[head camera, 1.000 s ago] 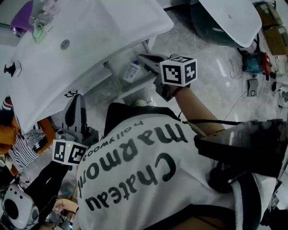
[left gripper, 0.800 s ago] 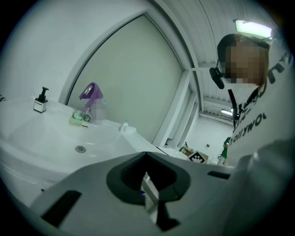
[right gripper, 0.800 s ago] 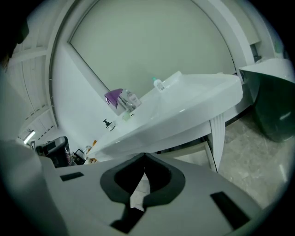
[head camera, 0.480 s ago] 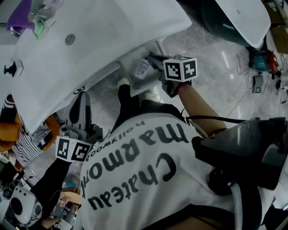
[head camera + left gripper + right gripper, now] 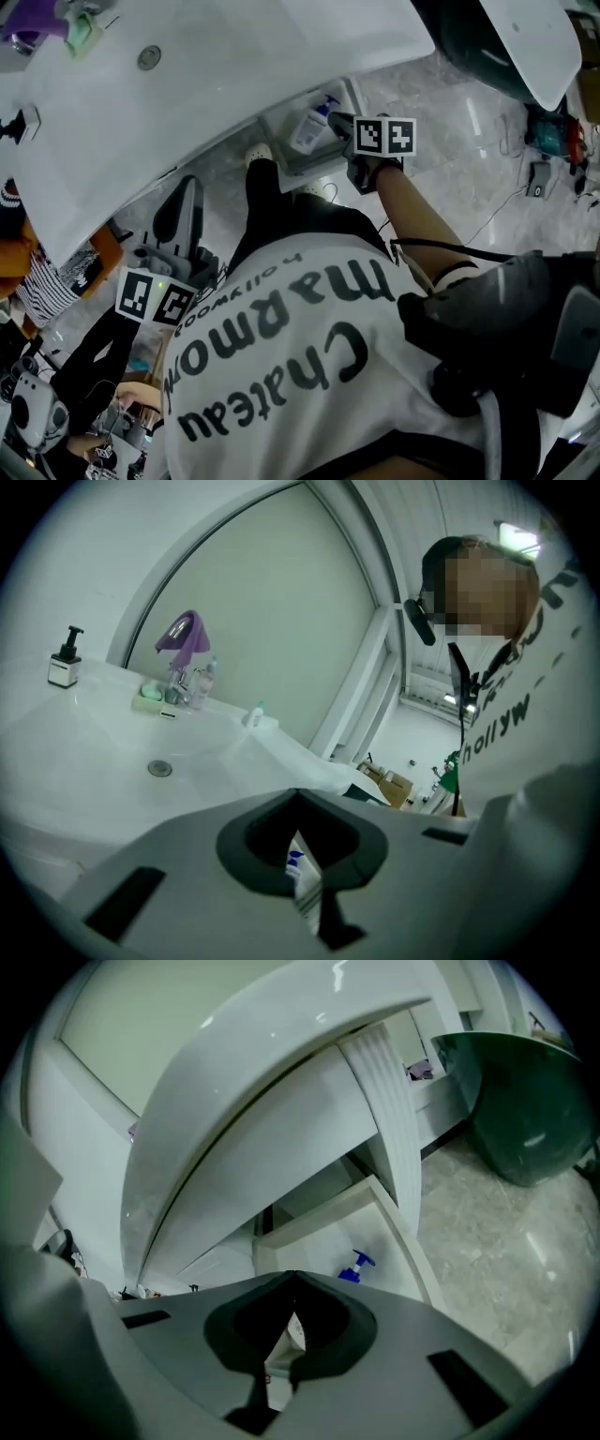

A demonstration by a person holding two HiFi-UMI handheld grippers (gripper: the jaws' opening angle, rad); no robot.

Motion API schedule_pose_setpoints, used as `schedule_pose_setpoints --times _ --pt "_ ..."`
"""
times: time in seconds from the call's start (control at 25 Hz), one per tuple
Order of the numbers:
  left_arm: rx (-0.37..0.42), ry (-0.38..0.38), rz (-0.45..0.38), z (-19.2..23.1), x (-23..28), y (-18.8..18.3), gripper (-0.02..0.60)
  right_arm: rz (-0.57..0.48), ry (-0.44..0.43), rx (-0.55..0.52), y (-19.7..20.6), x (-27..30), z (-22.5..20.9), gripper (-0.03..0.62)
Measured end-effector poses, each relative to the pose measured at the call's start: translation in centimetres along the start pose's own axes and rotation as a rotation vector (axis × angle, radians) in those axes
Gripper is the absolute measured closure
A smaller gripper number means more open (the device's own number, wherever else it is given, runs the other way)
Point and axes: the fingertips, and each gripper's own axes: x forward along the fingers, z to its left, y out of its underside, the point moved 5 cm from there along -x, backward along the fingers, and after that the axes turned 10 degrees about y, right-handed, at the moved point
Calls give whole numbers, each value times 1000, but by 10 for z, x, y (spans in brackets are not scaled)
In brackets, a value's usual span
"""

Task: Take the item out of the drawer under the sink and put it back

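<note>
The white sink (image 5: 234, 66) fills the upper left of the head view. Below it a drawer (image 5: 360, 101) stands pulled out. A white bottle with a blue pump (image 5: 310, 129) lies inside. My right gripper (image 5: 340, 122) hangs just right of the bottle, over the drawer, jaws shut with nothing between them. The right gripper view looks past the right gripper (image 5: 292, 1283) at the drawer wall (image 5: 405, 1241) and the blue pump (image 5: 354, 1267). My left gripper (image 5: 187, 192) is shut and empty under the sink's front edge. In the left gripper view the left gripper (image 5: 300, 799) points over the basin (image 5: 112, 752).
A purple-topped faucet (image 5: 183, 644) and a soap dispenser (image 5: 64, 658) stand on the sink's rim. A dark green tub (image 5: 525, 1101) sits on the marble floor at the right. Tools and cables (image 5: 544, 131) lie further right. Another person (image 5: 47, 281) crouches at the left.
My right gripper has dropped from above the drawer front down to the open drawer. The drawer and bottle show more fully. The left gripper has sunk slightly.
</note>
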Motion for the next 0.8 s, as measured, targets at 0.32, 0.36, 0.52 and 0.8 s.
schedule_pose_setpoints --times 0.32,0.36,0.52,0.8 --pt "-87 -8 9 10 2 24 574 56 103 180 10 40 -31 583" --pt "-79 -17 19 12 0 25 574 55 114 198 9 45 -34 583" --pt "-20 -49 79 21 -11 34 574 58 149 216 7 62 -40 582" --pt "33 -95 164 28 -23 44 574 56 235 213 1 83 -49 491"
